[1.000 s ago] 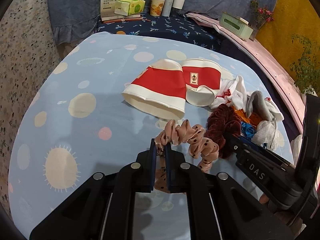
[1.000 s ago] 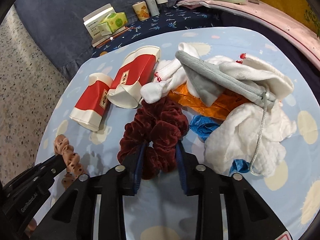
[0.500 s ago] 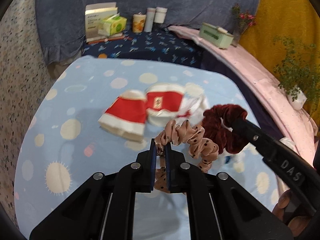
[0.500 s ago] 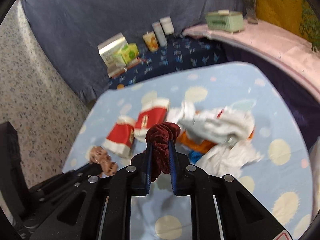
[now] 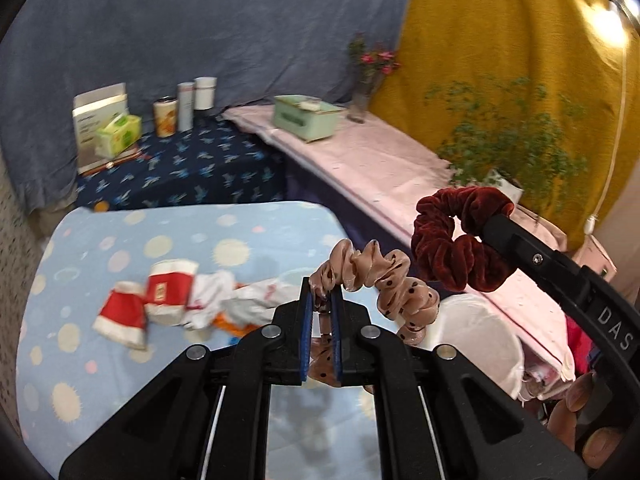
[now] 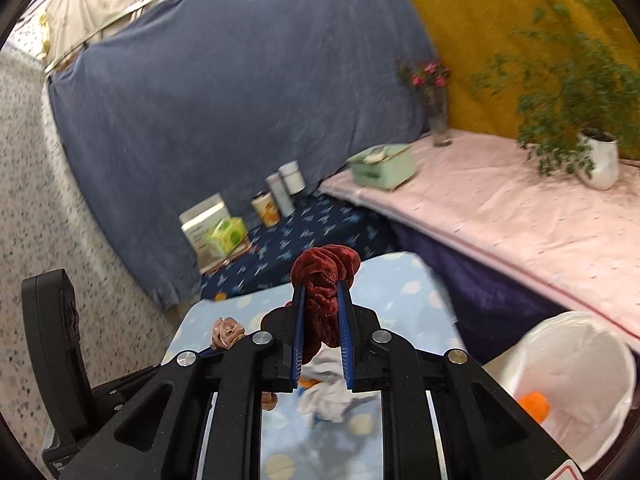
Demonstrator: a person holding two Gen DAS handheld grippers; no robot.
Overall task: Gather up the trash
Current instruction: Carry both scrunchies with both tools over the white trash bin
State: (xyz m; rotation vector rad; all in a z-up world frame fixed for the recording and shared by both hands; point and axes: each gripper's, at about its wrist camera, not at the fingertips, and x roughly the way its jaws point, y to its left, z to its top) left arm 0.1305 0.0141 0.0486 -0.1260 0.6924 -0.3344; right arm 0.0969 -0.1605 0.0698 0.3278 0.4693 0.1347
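Note:
My left gripper (image 5: 322, 294) is shut on a pink dotted scrunchie (image 5: 384, 280), which hangs to the right of its fingers, high above the table. My right gripper (image 6: 322, 288) is shut on a dark red velvet scrunchie (image 6: 326, 260); the left wrist view shows it (image 5: 452, 248) dangling from that gripper's tip, just right of the pink one. Both are in the air near a bin with a white liner (image 6: 568, 364), which holds an orange scrap (image 6: 534, 406). Two crushed red-and-white paper cups (image 5: 120, 320) and a pile of white, grey and orange cloths (image 5: 240, 304) lie on the blue spotted table (image 5: 120, 248).
Behind the table, a dark blue patterned surface (image 5: 192, 168) carries boxes, a tissue pack and cans. A pink-covered ledge (image 6: 520, 216) on the right holds a mint box (image 6: 380, 168), a flower vase and a potted plant (image 6: 596, 160). A blue drape hangs behind.
Both grippers have risen off the table with their scrunchies and swung right toward the lined bin. The right jaws closed tighter on the dark red scrunchie. The cups and cloths stayed put.

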